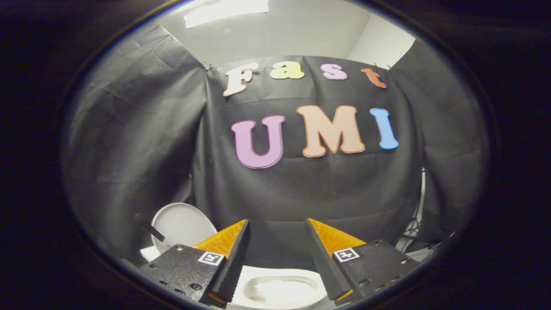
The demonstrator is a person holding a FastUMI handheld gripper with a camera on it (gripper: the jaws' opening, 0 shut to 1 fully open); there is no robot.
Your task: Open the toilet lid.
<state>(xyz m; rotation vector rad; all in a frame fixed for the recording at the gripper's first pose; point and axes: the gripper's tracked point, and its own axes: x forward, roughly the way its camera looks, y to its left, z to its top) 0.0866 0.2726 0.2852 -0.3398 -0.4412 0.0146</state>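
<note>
My gripper (277, 221) is open, its two orange-and-black fingers apart with nothing between them. Below and between the fingers lies a white toilet bowl (280, 289) with its oval opening uncovered. A round white lid (181, 224) stands raised beyond my left finger (234, 254), against the black cloth. The finger hides its lower right part. A short dark bar (151, 231) crosses the lid's left edge; I cannot tell what it is. My fingers touch neither the lid nor the bowl.
The booth's black cloth wall (301, 193) hangs close behind the toilet and wraps around both sides. Pale cables (414, 226) and a gap in the cloth are beyond my right finger. A white ceiling with a light panel is overhead.
</note>
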